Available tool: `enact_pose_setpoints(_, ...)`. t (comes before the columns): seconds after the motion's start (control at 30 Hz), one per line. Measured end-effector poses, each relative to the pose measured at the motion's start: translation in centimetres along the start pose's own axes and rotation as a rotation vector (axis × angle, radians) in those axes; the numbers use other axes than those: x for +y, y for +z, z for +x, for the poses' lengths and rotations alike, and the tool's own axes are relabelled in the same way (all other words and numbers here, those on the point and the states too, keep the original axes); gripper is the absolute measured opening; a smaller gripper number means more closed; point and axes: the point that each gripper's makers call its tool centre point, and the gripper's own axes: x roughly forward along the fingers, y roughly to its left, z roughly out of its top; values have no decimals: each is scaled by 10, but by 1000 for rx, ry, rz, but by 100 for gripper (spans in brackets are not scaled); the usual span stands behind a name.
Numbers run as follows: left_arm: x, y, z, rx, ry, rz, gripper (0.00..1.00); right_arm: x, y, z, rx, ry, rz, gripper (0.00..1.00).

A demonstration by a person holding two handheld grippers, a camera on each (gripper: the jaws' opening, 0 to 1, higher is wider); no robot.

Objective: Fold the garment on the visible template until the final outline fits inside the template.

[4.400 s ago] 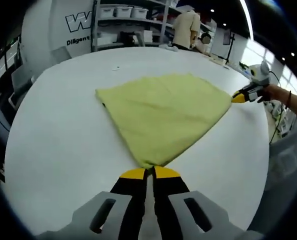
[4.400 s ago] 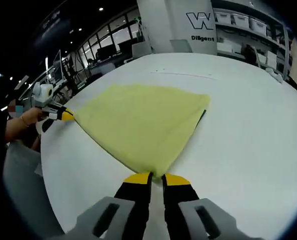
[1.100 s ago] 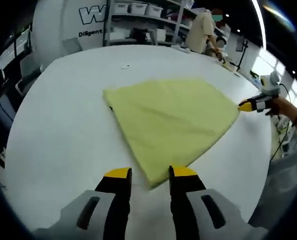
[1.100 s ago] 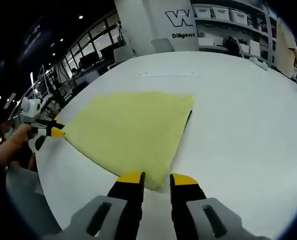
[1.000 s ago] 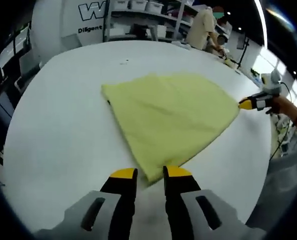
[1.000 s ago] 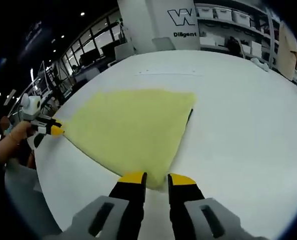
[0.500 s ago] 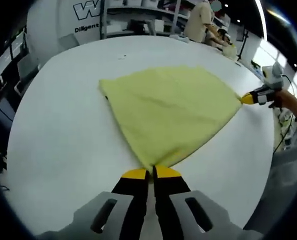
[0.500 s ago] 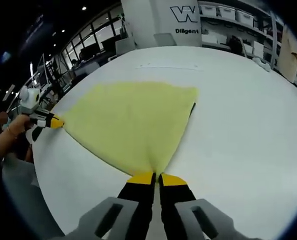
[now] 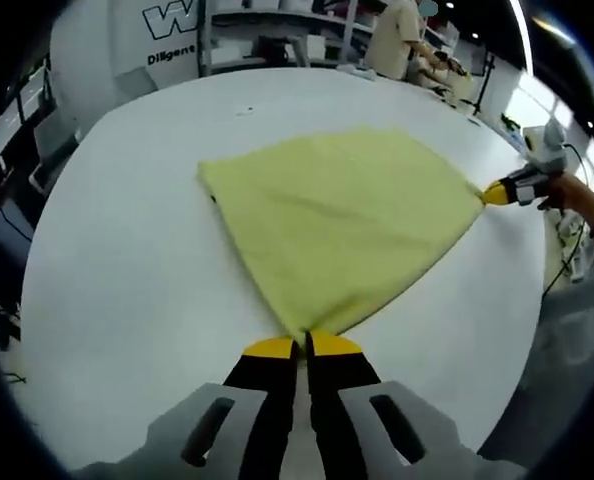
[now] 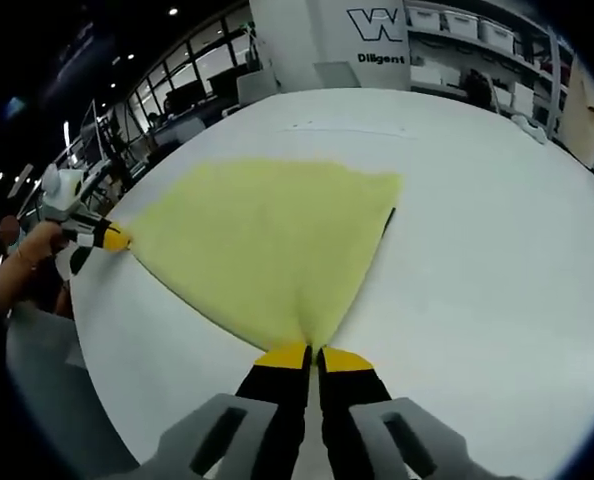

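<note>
A pale yellow garment lies folded flat on the white round table, roughly a wedge with its point toward the camera. My left gripper is shut on its near corner. The right gripper pinches the far right corner, held by a hand. From the right gripper view the garment spreads ahead, and my right gripper is shut on its near tip. The left gripper grips the corner at the left. A short dark line peeks out from under the garment's far edge.
The table's edge runs close below both grippers. Shelves with bins and a person in beige stand beyond the far side. A faint thin mark lies on the table past the garment.
About a second ago both grippers stood open at the garment's two near corners. Both have since shut on those corners, and the cloth between them lies a little tauter.
</note>
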Motion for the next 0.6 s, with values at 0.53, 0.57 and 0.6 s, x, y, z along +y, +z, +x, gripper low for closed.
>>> enact_pose_setpoints(0.53, -1, -15, -13, 5, 1, -20, 2, 15, -9, -6, 1, 12, -1, 0)
enact_pose_setpoints(0.57, -2, -15, -14, 4, 0, -20, 2, 15, -10, -6, 2, 12, -2, 0)
enact_pose_setpoints(0.6, -2, -16, -15, 4, -2, -19, 2, 16, -10, -6, 4, 12, -3, 0)
